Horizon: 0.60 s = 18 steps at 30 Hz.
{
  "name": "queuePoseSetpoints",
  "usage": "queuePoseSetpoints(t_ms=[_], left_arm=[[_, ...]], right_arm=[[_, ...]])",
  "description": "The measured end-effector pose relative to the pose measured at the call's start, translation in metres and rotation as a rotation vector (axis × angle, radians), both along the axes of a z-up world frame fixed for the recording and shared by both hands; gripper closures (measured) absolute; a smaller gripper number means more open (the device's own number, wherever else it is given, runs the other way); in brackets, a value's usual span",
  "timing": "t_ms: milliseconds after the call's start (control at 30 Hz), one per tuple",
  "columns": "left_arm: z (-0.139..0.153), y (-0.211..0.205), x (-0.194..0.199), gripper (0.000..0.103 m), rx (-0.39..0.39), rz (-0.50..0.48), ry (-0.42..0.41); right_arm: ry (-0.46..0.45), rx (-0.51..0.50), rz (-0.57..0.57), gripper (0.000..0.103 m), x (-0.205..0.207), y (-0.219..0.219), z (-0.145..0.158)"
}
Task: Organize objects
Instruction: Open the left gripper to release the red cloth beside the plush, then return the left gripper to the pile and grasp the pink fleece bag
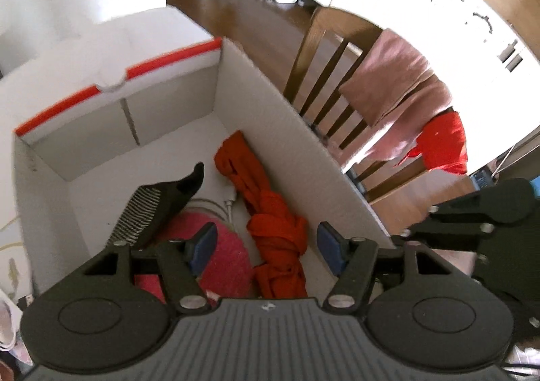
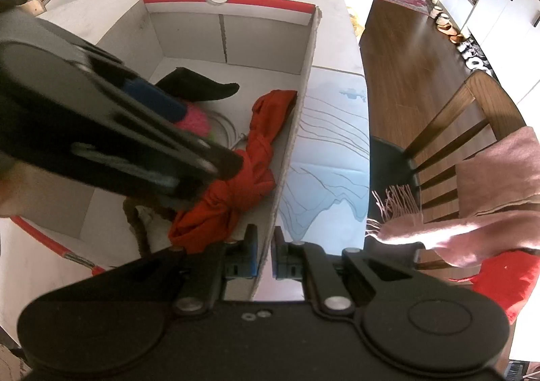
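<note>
A white cardboard box [image 1: 168, 104] with a red-trimmed rim stands open on the table. Inside lie a knotted orange-red cloth [image 1: 273, 229], a black brush with metal bristles [image 1: 148, 212], a pink round item [image 1: 226, 259] and a pale cable [image 1: 228, 204]. My left gripper [image 1: 268, 251] hangs open over the box with nothing between its blue pads. In the right wrist view, my right gripper [image 2: 265, 256] is shut on the box's right wall [image 2: 297, 131]. There the cloth [image 2: 243, 178] lies along that wall, and the brush [image 2: 202, 87] lies further back.
A light blue patterned mat [image 2: 330, 151] covers the table right of the box. A wooden chair [image 1: 324, 83] stands beside the table, draped with a pink fringed scarf [image 2: 489, 205] above a red cushion [image 2: 506, 283]. Beyond are a wooden floor [image 2: 405, 53], shoes and white cabinets.
</note>
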<state>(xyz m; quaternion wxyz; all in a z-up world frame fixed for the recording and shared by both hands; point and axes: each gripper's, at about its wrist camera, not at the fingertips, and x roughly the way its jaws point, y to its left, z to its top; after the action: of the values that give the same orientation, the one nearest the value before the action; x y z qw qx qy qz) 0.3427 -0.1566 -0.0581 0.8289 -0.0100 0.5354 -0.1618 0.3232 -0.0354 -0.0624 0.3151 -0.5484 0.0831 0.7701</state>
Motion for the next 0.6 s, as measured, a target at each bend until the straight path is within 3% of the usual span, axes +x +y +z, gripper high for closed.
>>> queuePoseSetpoints(t_ms=[267,600], left_arm=[[0.029,0.032,-0.039,0.033,-0.019,0.024,-0.037],[0.046,0.117,-0.105,0.021,-0.033,0.204,-0.083]], right_arm=[[-0.015,0.005,0.008,0.096,0.000,-0.004,0.000],[-0.024,0.001,0.005,0.096,0.001,-0.005,-0.001]])
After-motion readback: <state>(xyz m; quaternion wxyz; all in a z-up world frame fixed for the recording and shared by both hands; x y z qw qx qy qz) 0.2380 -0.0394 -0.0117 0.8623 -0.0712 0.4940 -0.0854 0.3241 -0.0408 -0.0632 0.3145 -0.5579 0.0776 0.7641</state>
